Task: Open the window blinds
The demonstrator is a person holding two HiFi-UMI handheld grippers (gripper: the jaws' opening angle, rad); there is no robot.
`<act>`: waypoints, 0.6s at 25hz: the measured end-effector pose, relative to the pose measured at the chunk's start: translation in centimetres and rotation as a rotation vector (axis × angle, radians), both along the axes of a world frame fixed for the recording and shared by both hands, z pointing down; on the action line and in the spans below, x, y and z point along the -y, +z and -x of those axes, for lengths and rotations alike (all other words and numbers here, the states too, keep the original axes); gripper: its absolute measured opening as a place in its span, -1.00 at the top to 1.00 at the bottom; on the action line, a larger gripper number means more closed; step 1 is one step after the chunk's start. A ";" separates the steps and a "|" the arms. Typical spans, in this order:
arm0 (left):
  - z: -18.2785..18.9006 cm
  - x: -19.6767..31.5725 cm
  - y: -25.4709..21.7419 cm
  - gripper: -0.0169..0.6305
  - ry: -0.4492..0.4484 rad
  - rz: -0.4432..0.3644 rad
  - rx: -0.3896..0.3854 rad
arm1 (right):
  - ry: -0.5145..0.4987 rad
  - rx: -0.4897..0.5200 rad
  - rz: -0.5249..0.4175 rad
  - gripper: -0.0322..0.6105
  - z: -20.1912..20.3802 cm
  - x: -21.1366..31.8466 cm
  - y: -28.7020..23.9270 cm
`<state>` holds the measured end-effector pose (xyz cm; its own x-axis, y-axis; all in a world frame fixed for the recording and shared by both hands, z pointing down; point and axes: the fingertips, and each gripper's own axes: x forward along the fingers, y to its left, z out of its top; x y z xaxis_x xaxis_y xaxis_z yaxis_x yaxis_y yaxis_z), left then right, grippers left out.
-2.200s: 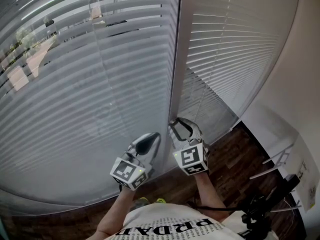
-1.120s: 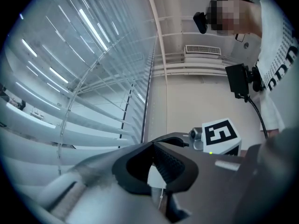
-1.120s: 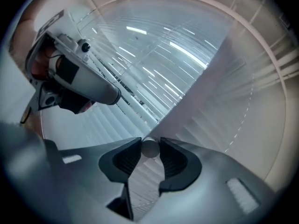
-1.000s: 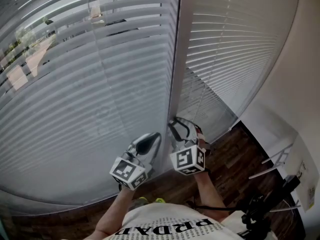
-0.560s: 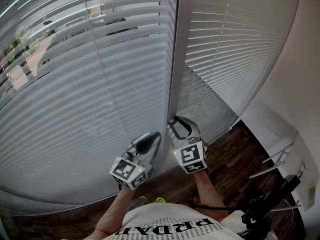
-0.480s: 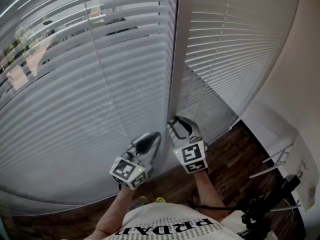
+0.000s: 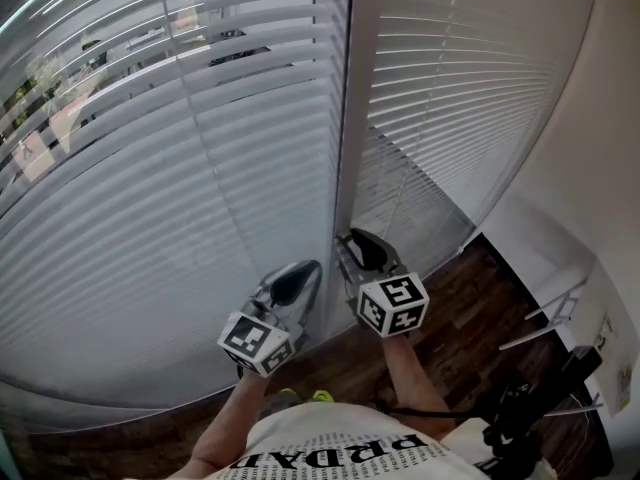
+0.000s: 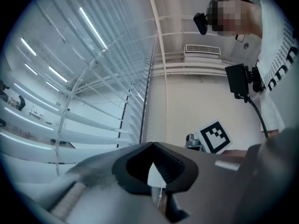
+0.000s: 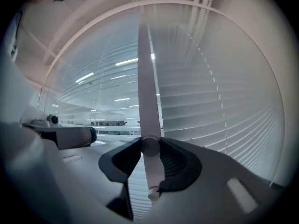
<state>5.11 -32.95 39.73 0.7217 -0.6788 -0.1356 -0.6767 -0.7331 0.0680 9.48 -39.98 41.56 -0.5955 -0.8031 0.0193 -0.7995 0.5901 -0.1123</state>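
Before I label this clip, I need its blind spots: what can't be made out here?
White piece in left tongs: left gripper view, pads shroud it; identity unclear.
Outdoor scene: head view, slats slice it.
Black gear: head view, bottom edge cuts it.

My left gripper [image 7: 305,272] and right gripper [image 7: 351,241] were grey, black-padded, with black-and-white marker cubes [image 7: 393,305]; my shirt [image 7: 345,448] was white, black-lettered.

At the lower middle of the frame the left gripper [image 8: 153,147] has its jaw tips together, enclosing a small white cone-shaped pull [image 8: 154,175] with a thin cord beneath it. The blinds [image 8: 70,120] fill the left side. The marker cube [image 8: 215,136] of the right gripper shows right of centre.
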 end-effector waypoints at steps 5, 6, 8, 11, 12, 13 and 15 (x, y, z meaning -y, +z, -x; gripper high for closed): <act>0.1 0.0 0.2 0.97 0.001 0.008 -0.005 | 0.005 0.097 0.045 0.50 -0.2 0.2 0.2; 0.1 0.0 0.2 0.97 0.001 0.008 -0.005 | 0.006 0.101 0.048 0.50 -0.2 0.2 0.2; 0.0 0.0 0.2 0.97 0.003 0.007 -0.004 | 0.007 0.108 0.049 0.50 -0.3 0.3 0.3; -0.1 0.0 0.5 0.97 0.005 0.009 -0.005 | 0.003 0.104 0.041 0.50 -0.2 0.3 0.5; -0.1 0.0 0.6 0.97 0.004 0.010 -0.007 | 0.001 0.087 0.033 0.50 -0.1 0.3 0.6; -0.2 -0.1 0.6 0.97 0.003 0.011 -0.008 | 0.000 0.051 0.019 0.50 -0.1 0.2 0.7; -0.2 -0.2 0.2 0.97 0.006 0.010 -0.008 | 0.002 -0.094 -0.037 0.51 0.0 -0.2 0.4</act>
<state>5.34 -32.70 39.98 0.7247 -0.6757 -0.1353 -0.6716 -0.7365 0.0807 9.47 -39.80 41.95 -0.5906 -0.8057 0.0454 -0.8068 0.5906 -0.0145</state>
